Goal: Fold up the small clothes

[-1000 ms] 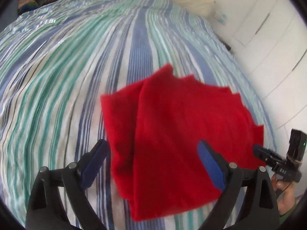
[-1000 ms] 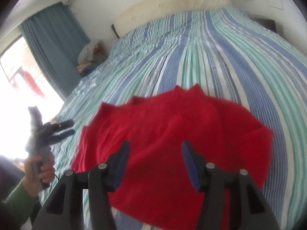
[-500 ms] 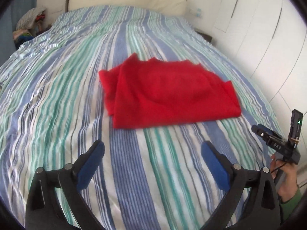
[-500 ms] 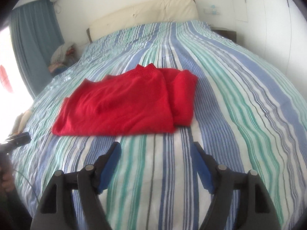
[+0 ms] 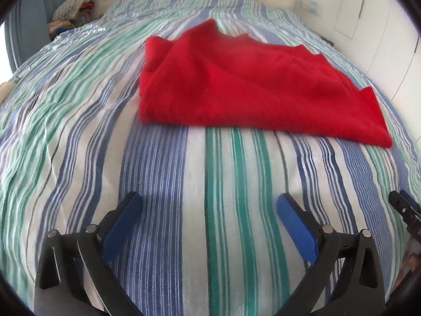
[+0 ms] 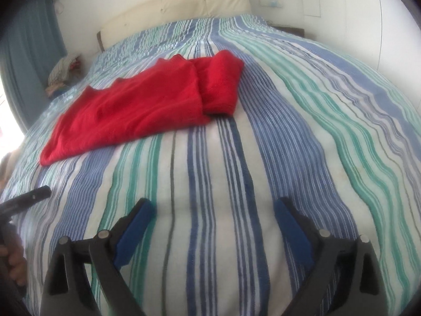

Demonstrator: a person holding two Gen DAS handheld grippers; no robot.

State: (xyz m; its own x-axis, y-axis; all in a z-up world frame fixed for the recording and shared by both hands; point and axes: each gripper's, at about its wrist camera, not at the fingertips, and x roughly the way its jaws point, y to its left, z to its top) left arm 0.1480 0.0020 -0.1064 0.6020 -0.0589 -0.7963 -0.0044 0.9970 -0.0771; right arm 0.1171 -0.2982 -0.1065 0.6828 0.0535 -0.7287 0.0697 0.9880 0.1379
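Observation:
A folded red sweater (image 5: 250,84) lies flat on the striped bedspread (image 5: 205,197), ahead of both grippers. In the right wrist view the red sweater (image 6: 147,102) sits up and to the left, one folded sleeve part at its right end. My left gripper (image 5: 209,206) stands open over bare bedspread, short of the sweater, nothing between its blue pads (image 5: 123,223). My right gripper (image 6: 213,210) is opening, its jaws wide and empty, also over bare bedspread (image 6: 236,184). Each gripper shows at the edge of the other's view: the right gripper (image 5: 405,210) and the left gripper (image 6: 23,200).
A cream headboard (image 6: 184,5) runs along the far end of the bed. A pile of clothes (image 5: 73,8) sits at the far left by a blue curtain (image 6: 29,39). White cupboard doors (image 5: 381,26) stand to the right. A hand (image 6: 13,260) shows at the left edge.
Both grippers have drawn back from over the sweater toward the near end of the bed. The right jaws have spread wider. The sweater lies still, untouched.

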